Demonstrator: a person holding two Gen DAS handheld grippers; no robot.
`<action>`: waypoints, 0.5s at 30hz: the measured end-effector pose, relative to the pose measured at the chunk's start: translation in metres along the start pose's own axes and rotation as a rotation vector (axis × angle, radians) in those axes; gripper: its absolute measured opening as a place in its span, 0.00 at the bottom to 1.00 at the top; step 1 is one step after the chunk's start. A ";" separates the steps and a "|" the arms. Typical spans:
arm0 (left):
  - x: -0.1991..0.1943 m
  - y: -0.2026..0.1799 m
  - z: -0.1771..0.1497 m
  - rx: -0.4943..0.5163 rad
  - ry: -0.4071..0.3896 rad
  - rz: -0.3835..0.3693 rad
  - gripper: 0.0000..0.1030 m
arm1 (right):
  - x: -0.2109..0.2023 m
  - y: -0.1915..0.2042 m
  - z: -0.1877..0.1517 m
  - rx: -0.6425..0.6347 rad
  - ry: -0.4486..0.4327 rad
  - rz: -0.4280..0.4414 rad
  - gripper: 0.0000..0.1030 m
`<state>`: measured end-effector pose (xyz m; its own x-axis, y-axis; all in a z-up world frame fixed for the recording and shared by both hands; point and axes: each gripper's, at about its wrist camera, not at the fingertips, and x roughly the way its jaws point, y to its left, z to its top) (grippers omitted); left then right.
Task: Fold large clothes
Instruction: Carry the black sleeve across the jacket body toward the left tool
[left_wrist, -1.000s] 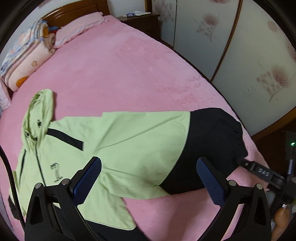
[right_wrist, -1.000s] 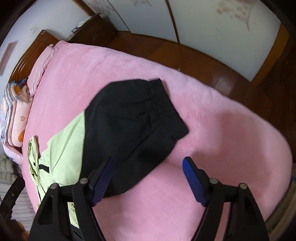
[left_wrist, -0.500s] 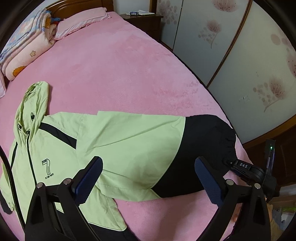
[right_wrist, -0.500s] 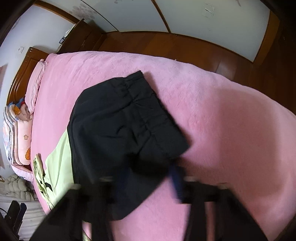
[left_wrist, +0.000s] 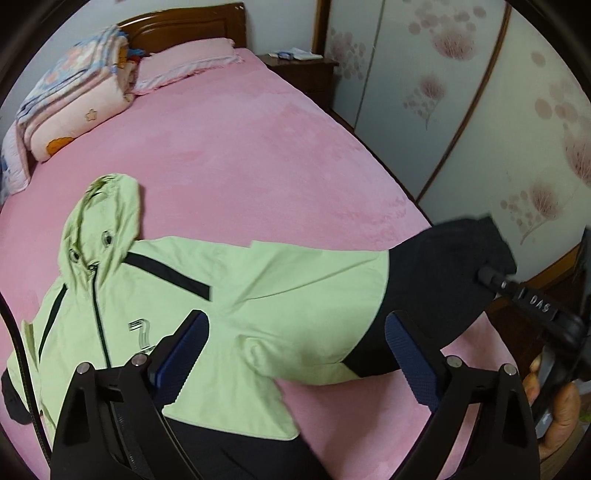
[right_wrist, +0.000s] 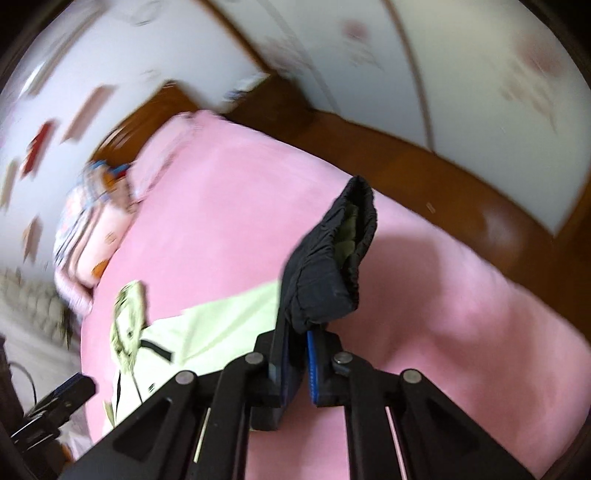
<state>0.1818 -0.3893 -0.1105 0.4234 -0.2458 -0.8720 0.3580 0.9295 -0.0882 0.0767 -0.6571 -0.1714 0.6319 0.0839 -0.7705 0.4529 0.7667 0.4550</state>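
Observation:
A light green hooded jacket (left_wrist: 280, 291) with black trim lies on the pink bed (left_wrist: 258, 147), hood at the left, one sleeve stretched to the right. The sleeve's black end (left_wrist: 443, 280) is raised off the bed. My left gripper (left_wrist: 295, 350) is open and empty, above the jacket's chest and armpit. My right gripper (right_wrist: 297, 347) is shut on the black sleeve cuff (right_wrist: 328, 266) and holds it up above the bed; the cuff's opening faces up. The right gripper also shows at the right edge of the left wrist view (left_wrist: 491, 277).
Folded quilts (left_wrist: 74, 99) and a pink pillow (left_wrist: 184, 62) lie at the head of the bed by the wooden headboard. A nightstand (left_wrist: 303, 66) stands beyond. Sliding doors with flower patterns (left_wrist: 480, 92) and a wooden floor (right_wrist: 424, 155) run along the bed's right side.
My right gripper has gone from open above the black sleeve end to shut on the cuff and has lifted it. My left gripper stays open and has shifted a little.

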 end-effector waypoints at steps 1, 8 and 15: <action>-0.005 0.008 -0.002 -0.008 0.002 -0.001 0.93 | -0.006 0.020 0.002 -0.047 -0.015 0.021 0.07; -0.043 0.111 -0.029 -0.157 0.028 -0.087 0.93 | -0.015 0.150 -0.022 -0.324 -0.037 0.153 0.07; -0.052 0.204 -0.050 -0.212 -0.013 0.084 0.93 | 0.039 0.260 -0.090 -0.521 0.038 0.213 0.07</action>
<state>0.1914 -0.1737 -0.1070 0.4558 -0.1675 -0.8742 0.1392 0.9835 -0.1159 0.1624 -0.3971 -0.1235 0.6480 0.2864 -0.7058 -0.0584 0.9426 0.3289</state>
